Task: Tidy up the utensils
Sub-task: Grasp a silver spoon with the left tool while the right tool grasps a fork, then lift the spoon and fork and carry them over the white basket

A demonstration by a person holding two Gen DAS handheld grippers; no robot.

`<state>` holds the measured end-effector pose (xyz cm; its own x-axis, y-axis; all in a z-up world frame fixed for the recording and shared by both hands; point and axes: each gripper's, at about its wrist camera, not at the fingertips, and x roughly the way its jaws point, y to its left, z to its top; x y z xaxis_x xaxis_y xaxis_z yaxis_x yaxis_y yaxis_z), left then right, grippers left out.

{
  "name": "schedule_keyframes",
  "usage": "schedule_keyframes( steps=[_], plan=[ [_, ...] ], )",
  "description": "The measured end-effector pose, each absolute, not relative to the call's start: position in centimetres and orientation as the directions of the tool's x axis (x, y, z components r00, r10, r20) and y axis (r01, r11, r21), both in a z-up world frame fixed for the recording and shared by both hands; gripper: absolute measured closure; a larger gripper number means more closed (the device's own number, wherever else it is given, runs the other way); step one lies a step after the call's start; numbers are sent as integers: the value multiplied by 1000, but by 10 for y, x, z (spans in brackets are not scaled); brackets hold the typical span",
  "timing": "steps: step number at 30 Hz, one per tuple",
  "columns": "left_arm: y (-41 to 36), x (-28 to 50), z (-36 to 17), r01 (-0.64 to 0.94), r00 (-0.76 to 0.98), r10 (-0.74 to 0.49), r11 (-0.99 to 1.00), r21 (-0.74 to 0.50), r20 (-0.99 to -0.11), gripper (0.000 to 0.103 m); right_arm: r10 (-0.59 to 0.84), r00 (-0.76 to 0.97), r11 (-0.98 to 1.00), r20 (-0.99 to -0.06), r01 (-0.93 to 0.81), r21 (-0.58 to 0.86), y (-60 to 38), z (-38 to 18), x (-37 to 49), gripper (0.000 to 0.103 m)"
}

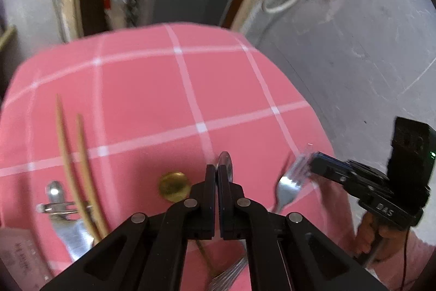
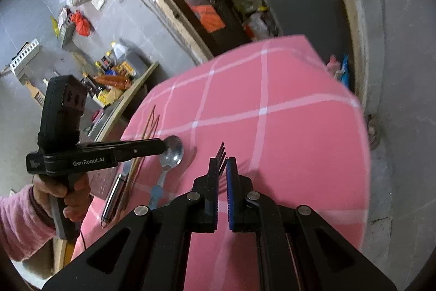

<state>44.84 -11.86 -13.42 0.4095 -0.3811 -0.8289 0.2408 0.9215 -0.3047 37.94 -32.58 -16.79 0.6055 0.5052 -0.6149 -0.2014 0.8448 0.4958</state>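
My left gripper (image 1: 216, 168) is shut on the bowl of a metal spoon (image 1: 225, 161), seen edge-on between its fingers. In the right wrist view the same left gripper (image 2: 164, 146) holds that spoon (image 2: 173, 152) by the bowl, and its blue handle (image 2: 156, 192) hangs down just above the cloth. My right gripper (image 2: 224, 160) is shut on a metal fork (image 2: 220, 153) whose tines stick out past the fingertips. The left wrist view shows the right gripper (image 1: 308, 162) holding the fork (image 1: 286, 187) over the table's right side.
On the pink checked tablecloth (image 1: 150, 100) lie wooden chopsticks (image 1: 70, 168), a steel-handled knife (image 1: 60, 209), a gold spoon bowl (image 1: 174, 186) and metal tines (image 1: 229, 274) near the front edge. A box (image 1: 19, 250) sits at the front left. Grey floor surrounds the table.
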Motion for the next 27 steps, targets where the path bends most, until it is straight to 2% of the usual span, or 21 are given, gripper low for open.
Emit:
schedule_keyframes(
  steps=[5, 14, 20, 27],
  plan=[
    [-104, 427, -107, 202, 556, -322, 947, -251, -767, 101, 447, 678, 878, -583, -205, 433, -320, -131, 371, 100],
    [-81, 401, -65, 152, 703, -247, 968, -199, -667, 101, 360, 761, 931, -540, -251, 267, -291, -62, 361, 101],
    [-63, 384, -34, 127, 762, -234, 968, -215, -604, 101, 363, 794, 930, -487, -277, 241, -277, -17, 351, 101],
    [-13, 358, 30, 66, 834, -165, 977, -202, -526, 101, 416, 814, 909, -406, -366, 199, -231, 43, 345, 101]
  ],
)
